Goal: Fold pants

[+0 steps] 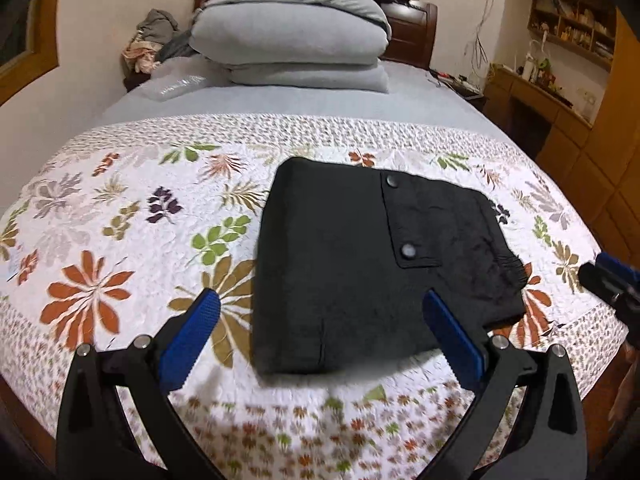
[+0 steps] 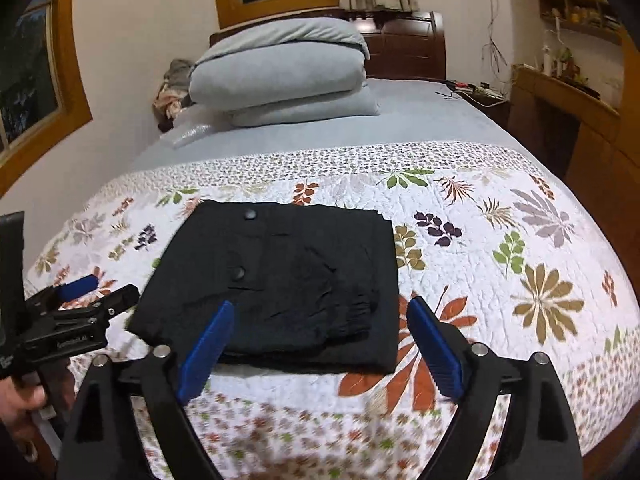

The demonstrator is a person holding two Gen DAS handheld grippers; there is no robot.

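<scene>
Bed (image 1: 60, 128) with a floral quilt (image 1: 120, 208) over its near half, seen from both of my wrist cameras. Black pants (image 1: 360, 256) lie on the quilt, folded into a compact, roughly square bundle several layers thick. The top face carries a pocket flap with two round snaps (image 1: 408, 250); one side shows a gathered, crinkled edge, and the fabric there is lightly creased, while the opposite side is smooth with a clean folded edge. The bundle rests flat, near the foot end of the bed.

My left gripper (image 1: 320, 300) hangs above the near edge of the pants, its blue pads spread wide, one to each side, nothing held. My right gripper (image 2: 320, 312) likewise stands wide apart over the near edge of the bundle (image 2: 280, 280), empty, its pads clear of the cloth.
</scene>
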